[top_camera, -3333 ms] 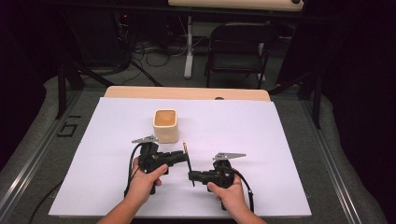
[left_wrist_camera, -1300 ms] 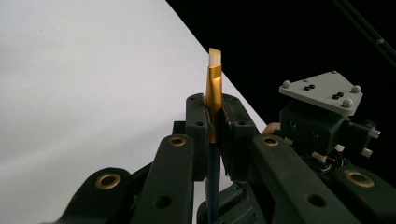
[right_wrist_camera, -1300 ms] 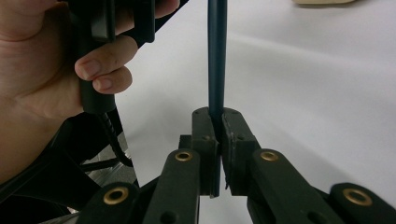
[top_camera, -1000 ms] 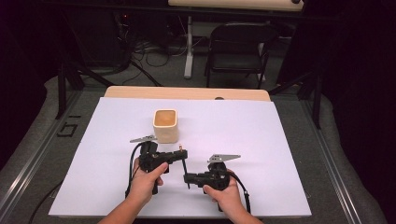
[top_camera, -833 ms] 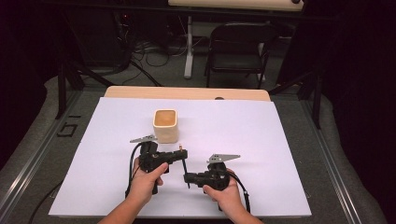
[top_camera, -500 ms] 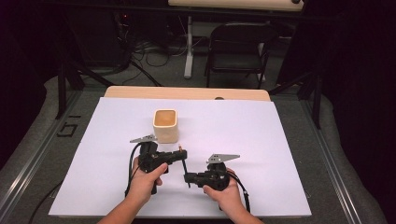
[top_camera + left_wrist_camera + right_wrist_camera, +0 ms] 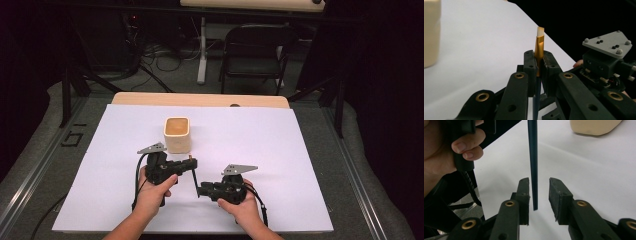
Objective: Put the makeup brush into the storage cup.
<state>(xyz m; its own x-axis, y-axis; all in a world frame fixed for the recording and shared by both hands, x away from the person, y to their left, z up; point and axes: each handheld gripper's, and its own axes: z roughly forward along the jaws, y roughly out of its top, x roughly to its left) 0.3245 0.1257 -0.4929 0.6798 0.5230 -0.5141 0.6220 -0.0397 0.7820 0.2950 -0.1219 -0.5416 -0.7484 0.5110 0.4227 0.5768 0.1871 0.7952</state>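
Paintbrush (image 7: 539, 51) stays clamped in left gripper (image 7: 537, 65); right gripper (image 7: 539, 195) jaws have just opened, freeing its handle tip.

One cup (image 7: 177, 134), one brush (image 7: 539, 53), two grippers: left (image 7: 192, 163) and right (image 7: 201, 189), one table (image 7: 280, 150), one chair (image 7: 255, 52) behind.

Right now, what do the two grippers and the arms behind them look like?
Both the left gripper and right gripper are black, with two jointed jaws, brass-coloured pivot bushings and flat dark pads. Each carries a grey three-cornered plate on top, studded with small pale and black screws. A black cable trails from each; a coiled stretch shows in the right gripper view. The forearms are bare, no sleeves in view.
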